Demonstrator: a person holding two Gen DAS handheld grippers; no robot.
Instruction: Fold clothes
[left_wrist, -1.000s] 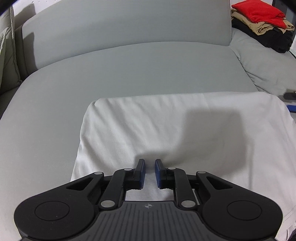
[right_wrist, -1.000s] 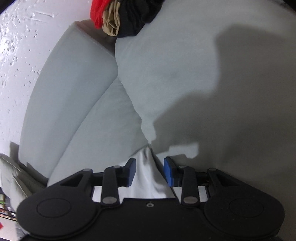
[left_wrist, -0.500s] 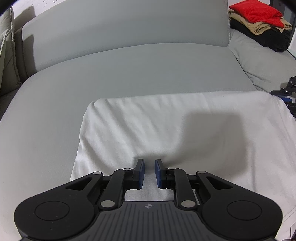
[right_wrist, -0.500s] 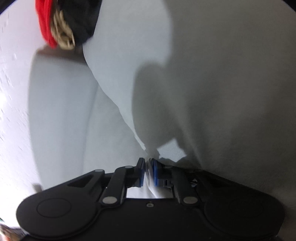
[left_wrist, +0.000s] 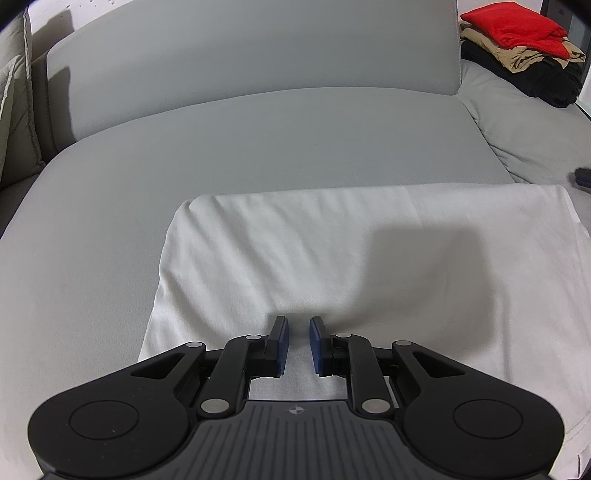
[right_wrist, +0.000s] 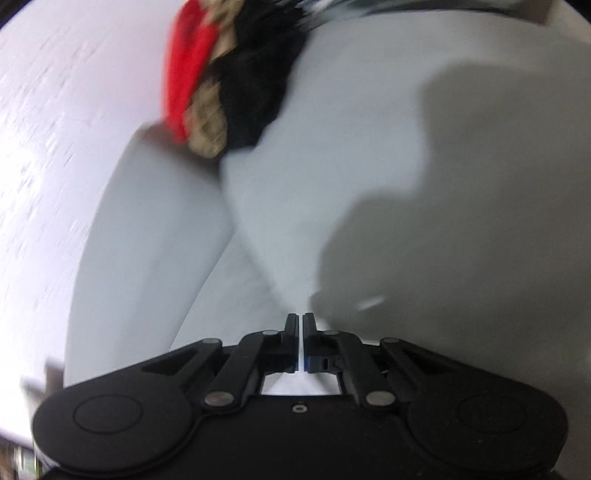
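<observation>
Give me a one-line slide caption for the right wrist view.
Right gripper shut on white garment edge over grey sofa.

A white garment (left_wrist: 332, 258) of thin, matt cloth, faintly creased, was spread on a sofa (left_wrist: 258, 140) covered in smooth, matt grey fabric. The left gripper (left_wrist: 298, 345) was made of matt black plastic with silvery metal pivot pins and blue pads. A stack of folded clothes (left_wrist: 524, 48) in soft red, tan and black cloth was seen behind.

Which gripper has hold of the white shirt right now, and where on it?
Right gripper pinches the white shirt at its edge; left gripper has a gap, gripping nothing.
</observation>
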